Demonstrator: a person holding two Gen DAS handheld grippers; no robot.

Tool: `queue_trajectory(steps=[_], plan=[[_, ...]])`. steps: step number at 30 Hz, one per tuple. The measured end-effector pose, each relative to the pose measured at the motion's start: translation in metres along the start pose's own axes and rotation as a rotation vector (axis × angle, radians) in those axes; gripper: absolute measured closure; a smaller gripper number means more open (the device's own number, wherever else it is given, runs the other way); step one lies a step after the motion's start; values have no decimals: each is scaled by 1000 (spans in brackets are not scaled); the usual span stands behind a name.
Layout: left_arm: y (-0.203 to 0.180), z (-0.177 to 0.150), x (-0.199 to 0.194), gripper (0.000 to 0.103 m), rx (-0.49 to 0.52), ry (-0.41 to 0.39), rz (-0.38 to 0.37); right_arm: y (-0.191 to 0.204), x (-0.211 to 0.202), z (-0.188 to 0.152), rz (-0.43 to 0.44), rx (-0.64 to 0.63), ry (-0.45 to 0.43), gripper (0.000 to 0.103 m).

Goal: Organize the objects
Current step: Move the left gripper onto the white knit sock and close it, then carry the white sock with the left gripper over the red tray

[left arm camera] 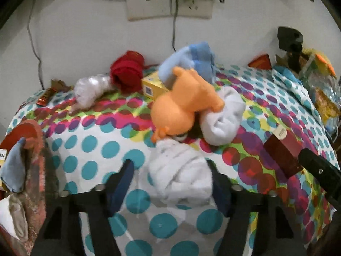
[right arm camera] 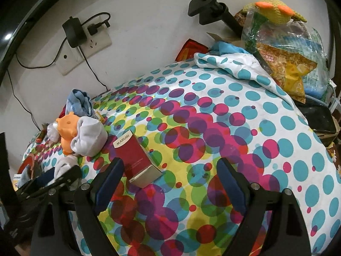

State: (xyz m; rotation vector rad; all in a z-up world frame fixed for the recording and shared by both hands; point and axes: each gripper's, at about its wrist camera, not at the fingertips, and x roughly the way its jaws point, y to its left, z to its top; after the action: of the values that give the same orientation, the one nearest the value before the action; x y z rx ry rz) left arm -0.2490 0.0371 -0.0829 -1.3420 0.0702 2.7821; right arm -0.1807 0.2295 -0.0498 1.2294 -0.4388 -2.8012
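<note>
A rolled white sock (left arm camera: pixel 181 175) lies on the dotted bedsheet (left arm camera: pixel 96 149) between the fingers of my left gripper (left arm camera: pixel 170 170). Its right finger touches the sock, and a gap shows at the left finger, so the gripper is open. Just behind lie an orange plush toy (left arm camera: pixel 183 108), another white sock (left arm camera: pixel 223 117) and a blue sock (left arm camera: pixel 191 61). My right gripper (right arm camera: pixel 168 166) stands open over the sheet, with a dark red box (right arm camera: pixel 136 155) lying by its left finger, ungripped. At the left edge a red basket (left arm camera: pixel 32 128) holds socks.
A red rolled cloth (left arm camera: pixel 127 72), a yellow box (left arm camera: pixel 153 85) and crumpled plastic (left arm camera: pixel 89 89) sit by the wall. Snack bags (right arm camera: pixel 285 64), a knitted yellow toy (right arm camera: pixel 275 10) and a black mount (right arm camera: pixel 211 6) crowd the right. Cables hang from the wall socket (right arm camera: pixel 85 42).
</note>
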Motion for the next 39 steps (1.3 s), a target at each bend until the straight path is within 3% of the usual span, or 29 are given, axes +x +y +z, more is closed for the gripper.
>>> queue_trajectory(steps=[4, 12, 25, 39], plan=[[-6, 0, -2, 57, 27, -9, -1, 0, -1, 0, -1, 0, 0, 16], [-5, -2, -7, 68, 20, -21, 2, -1, 0, 0, 1, -1, 1, 16], [5, -14, -39, 70, 12, -86, 2, -1, -1, 0, 2, -3, 2, 16], [42, -13, -76, 70, -5, -152, 91, -1, 0, -4, 9, -3, 7, 16]])
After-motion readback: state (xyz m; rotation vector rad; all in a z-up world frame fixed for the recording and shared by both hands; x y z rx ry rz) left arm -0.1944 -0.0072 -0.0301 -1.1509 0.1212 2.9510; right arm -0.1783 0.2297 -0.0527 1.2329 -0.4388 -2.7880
